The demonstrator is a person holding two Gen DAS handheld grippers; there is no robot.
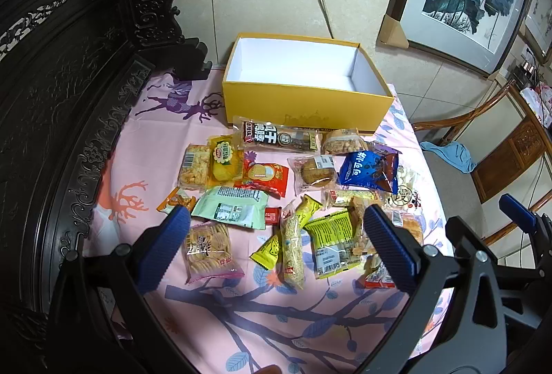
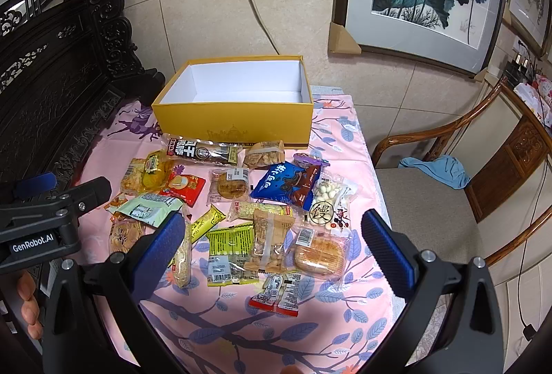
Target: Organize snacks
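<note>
from the left wrist view, the left gripper (image 1: pixel 272 244) hangs over the near part of the surface (image 1: pixel 151 146) with its blue pads wide apart and nothing between them. straight below and ahead of it the snacks (image 1: pixel 293 188) lie scattered flat on the pink cloth: a round-cracker bag (image 1: pixel 208 251) just beside the left pad, a long grain bar (image 1: pixel 292 253) almost midway between the pads with its long axis running away from the camera, and a yellow-green packet (image 1: pixel 331 243) close to the right pad. behind the pile stands the yellow box (image 1: pixel 303 101), open and empty, its long side facing the camera. the right gripper (image 1: pixel 517 212) shows at the right edge.

from the right wrist view, the right gripper (image 2: pixel 272 248) is also spread wide and holds nothing. between its pads lie the same yellow-green packet (image 2: pixel 233 253), a clear packet of brown bits (image 2: pixel 270 243) and a round pastry (image 2: pixel 321 253); a small red-ended packet (image 2: pixel 276 296) lies nearest. the box (image 2: pixel 234 122) sits beyond the pile, up and slightly left. the left gripper (image 2: pixel 34 188) is at the left edge.

nothing is in the box yet, so the sorting looks unstarted. the grain bar is nearer the left gripper, and its long axis lies across the pads' closing line, so it suits a pinch across its width.
</note>
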